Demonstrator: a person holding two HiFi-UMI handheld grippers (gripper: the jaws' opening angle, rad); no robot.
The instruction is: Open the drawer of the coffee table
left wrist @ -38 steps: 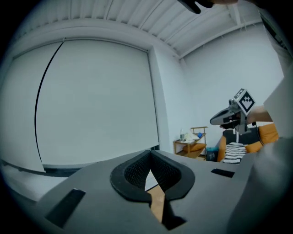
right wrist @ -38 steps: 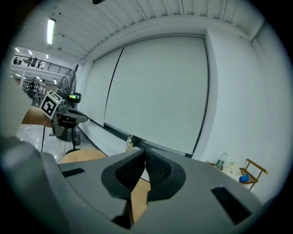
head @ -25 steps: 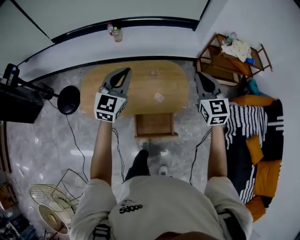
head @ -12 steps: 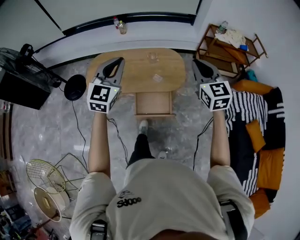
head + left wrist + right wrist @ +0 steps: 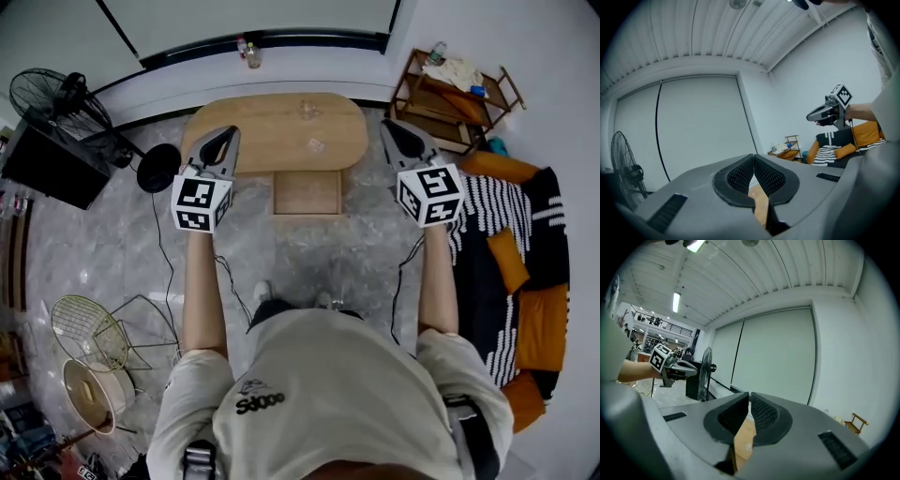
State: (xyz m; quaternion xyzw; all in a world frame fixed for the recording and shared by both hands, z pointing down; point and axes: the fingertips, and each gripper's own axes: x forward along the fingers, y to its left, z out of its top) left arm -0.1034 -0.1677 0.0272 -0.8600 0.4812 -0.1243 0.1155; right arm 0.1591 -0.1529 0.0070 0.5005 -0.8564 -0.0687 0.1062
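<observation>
The oval wooden coffee table (image 5: 253,131) stands on the marble floor ahead of me. Its drawer (image 5: 307,193) is pulled out of the near side and shows a bare wooden bottom. My left gripper (image 5: 227,136) is held in the air over the table's left end, shut and empty. My right gripper (image 5: 387,127) hangs just past the table's right end, also shut and empty. In the left gripper view the jaws (image 5: 753,159) meet pad to pad, with the right gripper (image 5: 826,113) off to the side. The right gripper view shows its jaws (image 5: 749,399) shut and the left gripper (image 5: 676,369).
A glass (image 5: 306,110) and a small card (image 5: 316,144) lie on the table. A fan (image 5: 47,94) and a black box (image 5: 52,169) stand at the left, a wooden shelf (image 5: 450,94) and a sofa (image 5: 511,262) at the right. Cables (image 5: 159,253) run across the floor.
The person has stepped back from the table. Both shut grippers drew away from it together and rose a little. The drawer stays pulled out and now looks farther off.
</observation>
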